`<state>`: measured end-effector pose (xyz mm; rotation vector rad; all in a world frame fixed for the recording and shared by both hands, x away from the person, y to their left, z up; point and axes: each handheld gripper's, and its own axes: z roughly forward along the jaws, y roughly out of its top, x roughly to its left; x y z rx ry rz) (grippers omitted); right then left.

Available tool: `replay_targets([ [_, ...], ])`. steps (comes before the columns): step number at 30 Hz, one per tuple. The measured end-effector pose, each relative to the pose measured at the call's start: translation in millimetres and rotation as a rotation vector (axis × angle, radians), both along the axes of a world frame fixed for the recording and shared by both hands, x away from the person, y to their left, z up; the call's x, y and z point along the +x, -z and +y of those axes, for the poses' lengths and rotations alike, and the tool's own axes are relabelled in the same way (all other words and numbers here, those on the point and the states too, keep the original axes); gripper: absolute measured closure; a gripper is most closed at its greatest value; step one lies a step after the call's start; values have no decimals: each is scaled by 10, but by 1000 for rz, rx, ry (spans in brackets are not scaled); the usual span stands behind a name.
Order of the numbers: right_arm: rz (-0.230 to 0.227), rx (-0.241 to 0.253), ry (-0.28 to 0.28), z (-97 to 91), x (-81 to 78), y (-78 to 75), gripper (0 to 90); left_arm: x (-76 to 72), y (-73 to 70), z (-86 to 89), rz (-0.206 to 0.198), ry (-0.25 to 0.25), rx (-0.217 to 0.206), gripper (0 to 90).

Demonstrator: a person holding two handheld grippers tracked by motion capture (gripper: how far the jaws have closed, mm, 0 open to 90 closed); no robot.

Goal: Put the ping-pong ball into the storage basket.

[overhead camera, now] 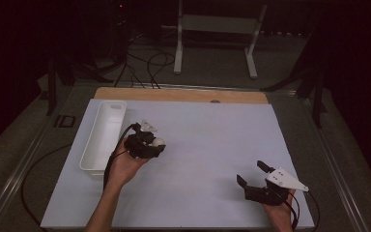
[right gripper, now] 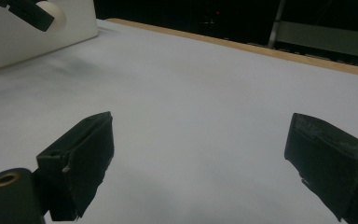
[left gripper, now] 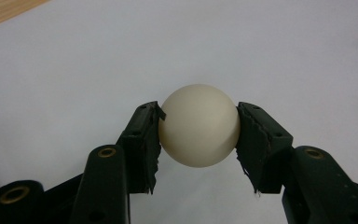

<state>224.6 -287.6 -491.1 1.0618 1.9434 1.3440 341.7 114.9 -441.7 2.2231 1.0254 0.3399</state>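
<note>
One broad counter (overhead camera: 207, 164) under a pale white sheet carries the scene, its wooden edge showing along the far side. A long, white, rectangular plastic bin (overhead camera: 102, 140) stands on the sheet's left part. Just right of the bin, the left tongs (overhead camera: 155, 143) are clamped on a small, smooth, cream-white ball (left gripper: 199, 125), both black pads pressing its sides while it hangs just above the sheet. Well apart, at the counter's near right corner, the right tongs (overhead camera: 253, 173) gape wide above the bare sheet with nothing between their black pads (right gripper: 91, 149).
</note>
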Motion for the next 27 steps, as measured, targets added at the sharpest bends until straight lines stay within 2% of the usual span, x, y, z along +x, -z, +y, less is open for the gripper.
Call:
replay_targets([
  [27,5,-2,0,6,7,11,78,-14,-76,52,-19,-3,5,514],
])
